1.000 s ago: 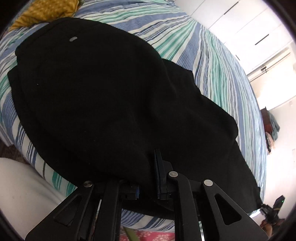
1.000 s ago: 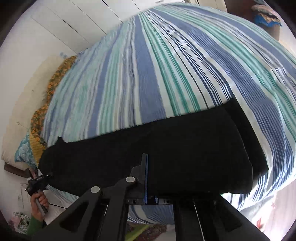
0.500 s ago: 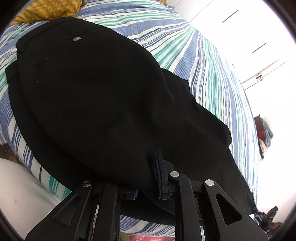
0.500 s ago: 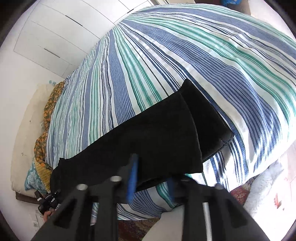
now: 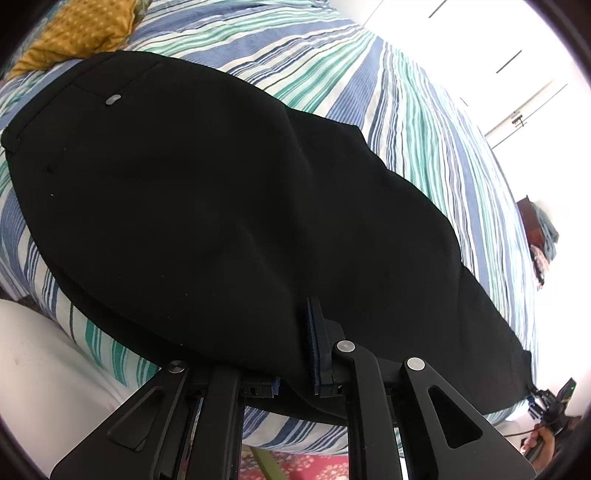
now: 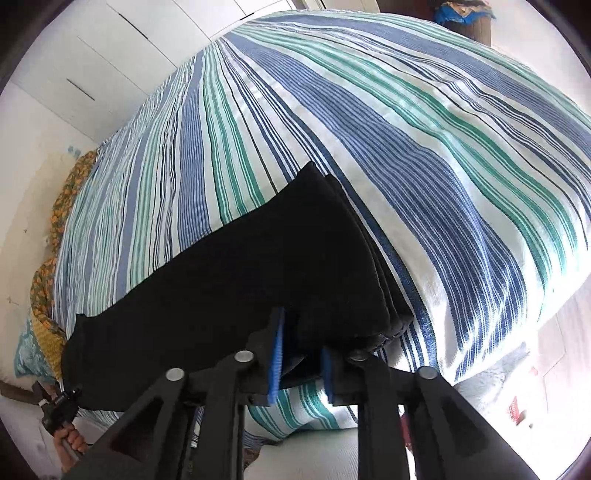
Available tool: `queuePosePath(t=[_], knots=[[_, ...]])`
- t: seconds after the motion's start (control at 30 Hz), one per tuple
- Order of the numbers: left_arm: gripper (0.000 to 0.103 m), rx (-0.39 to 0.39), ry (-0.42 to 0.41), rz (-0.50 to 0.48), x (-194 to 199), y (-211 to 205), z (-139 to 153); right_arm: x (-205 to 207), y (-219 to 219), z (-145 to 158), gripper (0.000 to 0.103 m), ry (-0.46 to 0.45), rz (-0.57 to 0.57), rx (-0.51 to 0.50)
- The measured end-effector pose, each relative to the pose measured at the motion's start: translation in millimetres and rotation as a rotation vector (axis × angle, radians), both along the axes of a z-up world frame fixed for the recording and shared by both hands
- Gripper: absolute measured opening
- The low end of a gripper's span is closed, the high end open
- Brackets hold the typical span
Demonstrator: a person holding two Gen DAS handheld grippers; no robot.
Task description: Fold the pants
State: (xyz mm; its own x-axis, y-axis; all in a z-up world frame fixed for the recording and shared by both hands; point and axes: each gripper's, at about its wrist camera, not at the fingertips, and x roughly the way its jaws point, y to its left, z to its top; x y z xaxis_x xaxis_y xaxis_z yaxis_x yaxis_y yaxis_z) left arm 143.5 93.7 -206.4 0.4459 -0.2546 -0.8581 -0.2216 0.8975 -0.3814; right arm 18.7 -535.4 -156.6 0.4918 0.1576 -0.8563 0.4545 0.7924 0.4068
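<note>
Black pants (image 5: 221,203) lie lengthwise along the near edge of the striped bed, waistband and a pocket button (image 5: 112,99) at the far left. My left gripper (image 5: 293,365) is shut on the near edge of the pants around mid-thigh, and fabric hides its left finger. In the right wrist view the stacked leg hems (image 6: 369,280) rest on the bedspread. My right gripper (image 6: 301,354) is at the hem corner. Its jaws are opening, with black cloth loose between the blue pads (image 6: 276,354).
The blue, green and white striped bedspread (image 6: 406,129) fills both views. A yellow pillow (image 5: 77,29) lies beyond the waistband. White wardrobe doors (image 6: 110,48) stand behind the bed. A red patterned rug (image 5: 295,465) is on the floor below.
The right gripper, shut on the hem a second ago, has swung toward the leg ends and parted its jaws. The left gripper keeps its grip and has shifted slightly along the edge.
</note>
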Motion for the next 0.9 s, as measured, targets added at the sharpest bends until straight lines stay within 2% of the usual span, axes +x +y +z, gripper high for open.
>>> queuePosePath(t=[0.03,0.13,0.23,0.33,0.37,0.43,0.47,0.57,0.67,0.83,0.9], knots=[[0.011,0.004,-0.002,-0.004,-5,8,4,-3,-3,3,0.033,-0.014,-0.008,0.014],[0.012,0.026,-0.004,-0.011,-6,4,4,-16,-18,19,0.033,-0.064,-0.065,0.032],[0.018,0.054,0.005,-0.017,-5,0,5,-28,-35,29,0.036,-0.08,-0.133,0.043],[0.026,0.071,0.014,-0.024,-8,-3,13,-38,-49,24,0.039,-0.073,-0.188,0.129],[0.026,0.072,0.012,-0.029,-13,-5,15,-39,-51,21,0.042,-0.073,-0.194,0.149],[0.026,0.077,0.001,-0.044,-24,-9,21,-38,-50,17,0.058,-0.071,-0.211,0.158],[0.026,0.085,-0.009,-0.049,-30,-11,25,-40,-52,13,0.059,-0.06,-0.225,0.174],[0.029,0.106,-0.051,-0.051,-44,-7,40,-47,-50,1,0.059,-0.063,-0.285,0.295],[0.034,0.094,-0.078,-0.053,-46,-6,46,-50,-38,-2,0.059,-0.095,-0.273,0.389],[0.035,0.115,-0.073,-0.073,-38,-12,44,-34,-42,-16,0.059,-0.044,-0.295,0.322],[0.035,0.113,-0.078,-0.071,-37,-12,45,-33,-43,-19,0.059,-0.074,-0.309,0.348]])
